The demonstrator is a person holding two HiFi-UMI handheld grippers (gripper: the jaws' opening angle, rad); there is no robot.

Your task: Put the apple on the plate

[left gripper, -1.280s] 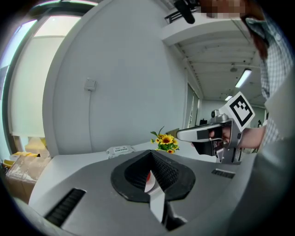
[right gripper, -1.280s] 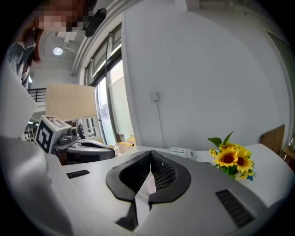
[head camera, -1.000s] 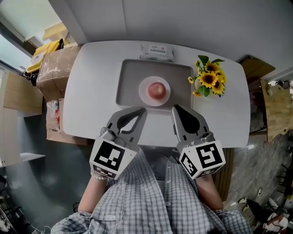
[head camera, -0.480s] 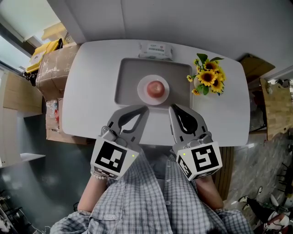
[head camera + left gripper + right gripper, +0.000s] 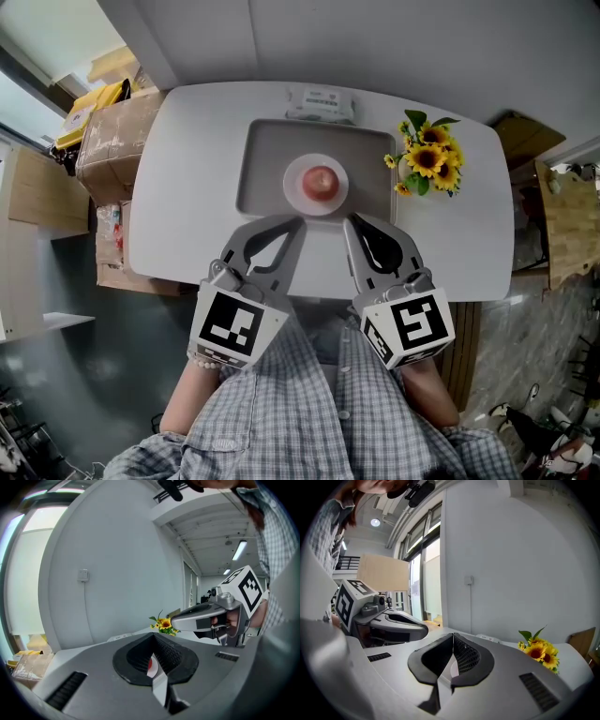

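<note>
We see the apple [image 5: 320,182] sitting in the middle of the small pale plate [image 5: 292,191], which rests on the grey tray [image 5: 265,169] near the far side of the white bench [image 5: 178,197]. By how things lie, we judge the task finished, with nothing left to carry. Our left claw [image 5: 294,224] is closed, its ridged pads meeting at the tip with nothing between them. Our right claw [image 5: 351,221] is closed and empty in the same way. Both hover side by side over the bench's near edge, apart from the tray and aimed toward the plate. Should the apple need lifting again, we expect a firm, round fruit of moderate weight for its size. Its smooth, probably waxy skin would slip out of a pinch set too high or too low on the curve. We would take it across its widest girth, with one pad on each opposite flank, so the roundness seats it in the ridges. A moderate squeeze should do, since the flesh is stiff enough to resist but bruises under a hard bite. The plate looks shallow, so its rim should leave the flanks free. It may slide on the tray if nudged. The sunflowers [image 5: 427,164] at the right and the packet [image 5: 322,101] at the far edge stand well apart from any such approach.
</note>
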